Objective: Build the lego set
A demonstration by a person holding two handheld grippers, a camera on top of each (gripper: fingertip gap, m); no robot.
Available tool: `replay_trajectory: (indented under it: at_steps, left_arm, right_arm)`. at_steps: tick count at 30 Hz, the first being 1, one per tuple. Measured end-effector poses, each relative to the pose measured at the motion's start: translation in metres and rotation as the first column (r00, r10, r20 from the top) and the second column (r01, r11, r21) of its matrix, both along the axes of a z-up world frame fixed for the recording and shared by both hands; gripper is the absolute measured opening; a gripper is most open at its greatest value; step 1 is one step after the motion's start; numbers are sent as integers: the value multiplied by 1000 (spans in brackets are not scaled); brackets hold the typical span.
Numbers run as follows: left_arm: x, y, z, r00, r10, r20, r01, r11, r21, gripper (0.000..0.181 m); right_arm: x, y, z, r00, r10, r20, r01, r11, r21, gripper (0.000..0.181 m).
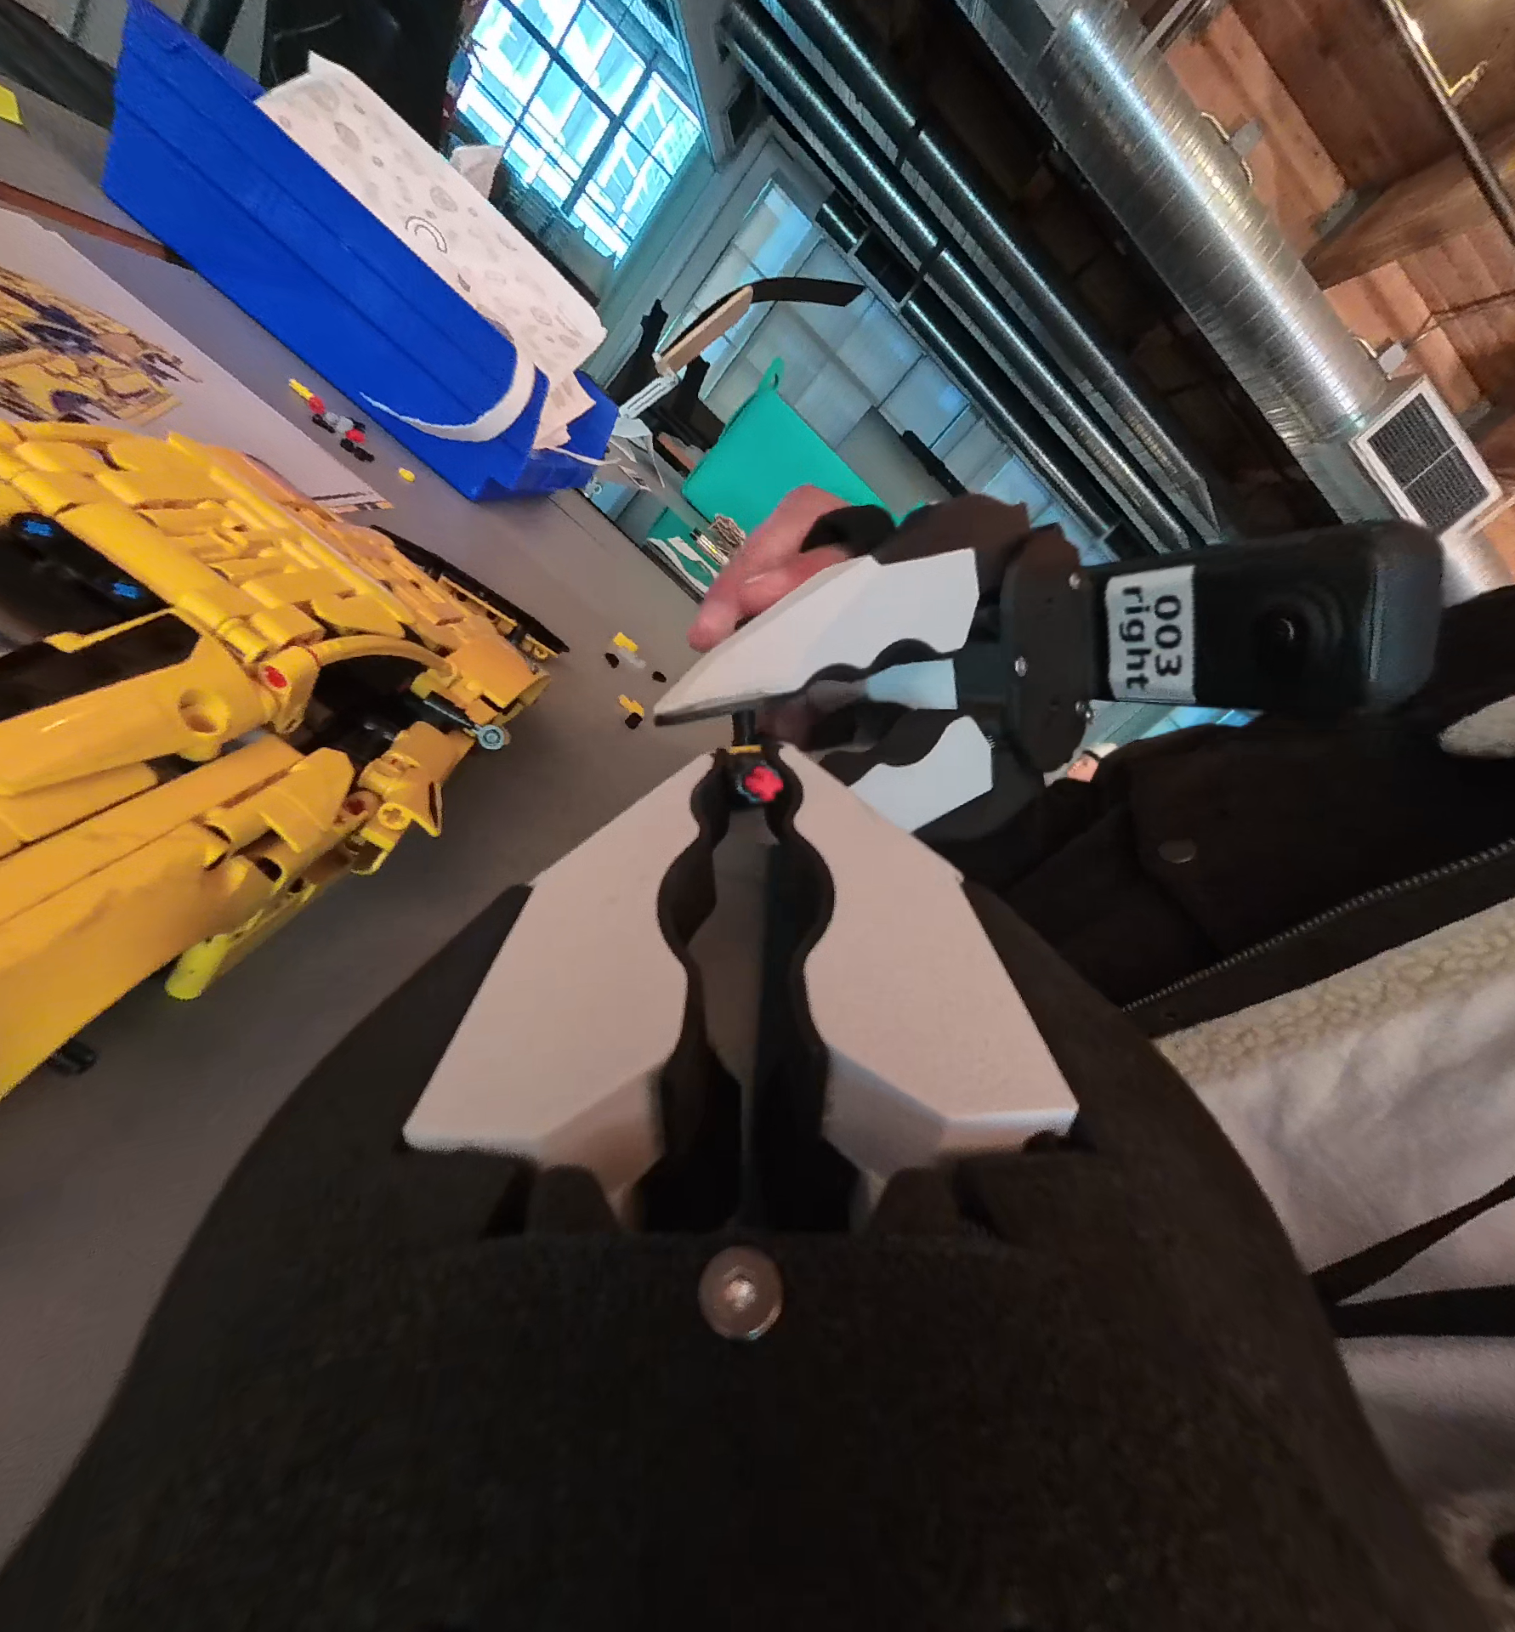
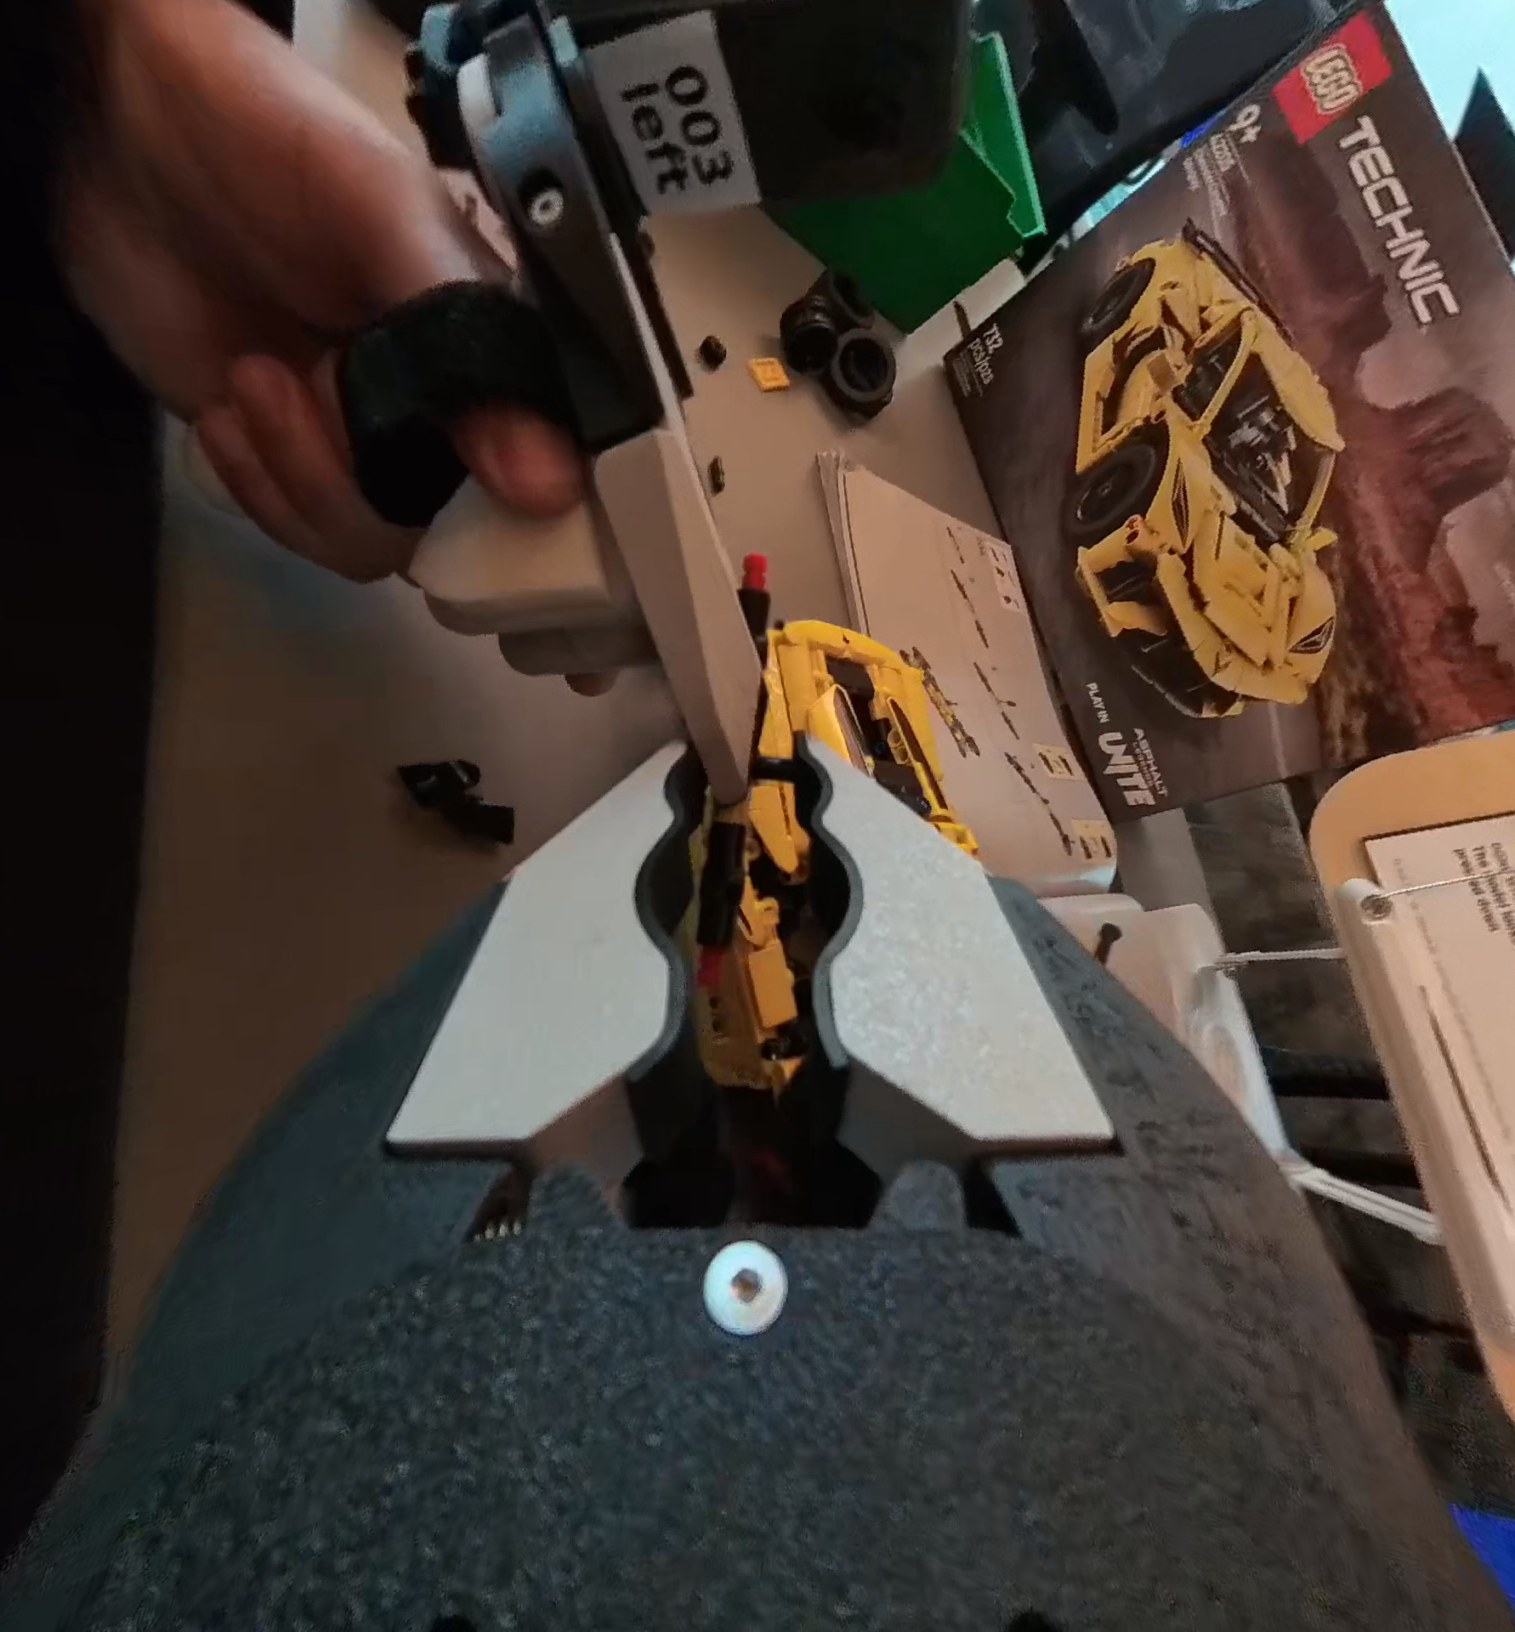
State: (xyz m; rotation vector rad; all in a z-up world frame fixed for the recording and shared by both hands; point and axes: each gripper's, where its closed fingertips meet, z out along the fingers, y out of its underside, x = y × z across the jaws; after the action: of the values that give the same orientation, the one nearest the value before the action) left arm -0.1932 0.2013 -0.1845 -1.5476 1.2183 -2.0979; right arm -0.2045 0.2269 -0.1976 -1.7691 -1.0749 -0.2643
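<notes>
Red-tipped pin point(image 1: 756, 782) in left claw point(image 1: 747, 766)

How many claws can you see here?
2. The left claw is in the middle, pinching a small lego piece. The right claw comes in from the right, just above it. None seem hidden.

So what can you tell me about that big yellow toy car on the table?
The yellow brick-built sports car looks like glossy plastic, low and angular, with dark window openings, small red pins and black inner parts. It looks largely assembled, though one wheel arch stands empty. It rests on the grey table, apart from both grippers, with small loose pieces scattered beside it.
</notes>
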Motion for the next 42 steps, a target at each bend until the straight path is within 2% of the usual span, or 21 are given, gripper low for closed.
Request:
replay_trajectory:
  at_steps: [4, 7, 9, 11, 13, 14, 15, 19, 22, 27, 34, 36, 39, 41, 42]
  left_arm:
    - [-1, 21, 1, 995, 104, 4, -104, 995, 0, 7]
    - [-10, 57, 8, 958, 282, 40, -283, 959, 23, 7]
    - [-20, 85, 13, 901, 429, 71, -433, 899, 67, 7]
    - [-31, 108, 15, 830, 550, 97, -558, 820, 127, 7]
    - [-39, 124, 14, 768, 632, 102, -639, 746, 188, 7]
    - [-42, 128, 12, 750, 654, 100, -659, 722, 210, 7]
    - [-42, 130, 11, 740, 666, 97, -667, 709, 227, 7]
    - [-36, 127, 5, 758, 648, 75, -643, 723, 253, 7]
    - [-33, 123, 2, 777, 626, 67, -619, 740, 265, 7]
    - [-31, 123, -1, 789, 613, 48, -603, 757, 252, 7]
    - [-28, 121, -4, 816, 577, 30, -567, 789, 239, 7]
    - [-22, 109, -3, 855, 517, 40, -509, 823, 251, 7]
    - [-16, 80, 11, 910, 395, 122, -413, 861, 296, 7]
    - [-14, 50, 20, 954, 246, 169, -287, 914, 287, 7]
    - [-14, 37, 21, 967, 181, 176, -228, 927, 299, 7]
  right_arm:
    - [7, 5, 10, 999, -23, -35, 25, 996, 80, 32]
    - [28, 18, 17, 966, -77, -245, 94, 994, 58, 42]
    - [54, 32, 23, 867, -154, -473, 192, 981, 32, 40]
    - [84, 41, 23, 686, -222, -693, 278, 960, -33, 33]
    - [106, 41, 29, 508, -250, -824, 302, 948, -101, 32]
    - [115, 39, 34, 463, -238, -854, 312, 945, -95, 32]
    - [127, 38, 35, 447, -251, -859, 356, 930, -86, 30]
    - [146, 37, 24, 486, -322, -812, 425, 900, -102, 28]
    - [143, 36, 27, 512, -303, -804, 426, 902, -69, 22]
    - [142, 39, 16, 570, -344, -746, 448, 891, -70, 15]
    - [139, 41, 8, 558, -346, -754, 415, 903, -108, 12]
    - [121, 38, 16, 570, -263, -778, 321, 943, -84, 12]
    - [67, 23, 30, 591, -53, -805, 29, 999, -44, 15]
    - [33, 10, 22, 567, 7, -824, -171, 979, -109, 33]
    - [23, 6, 16, 570, 10, -822, -223, 964, -143, 37]
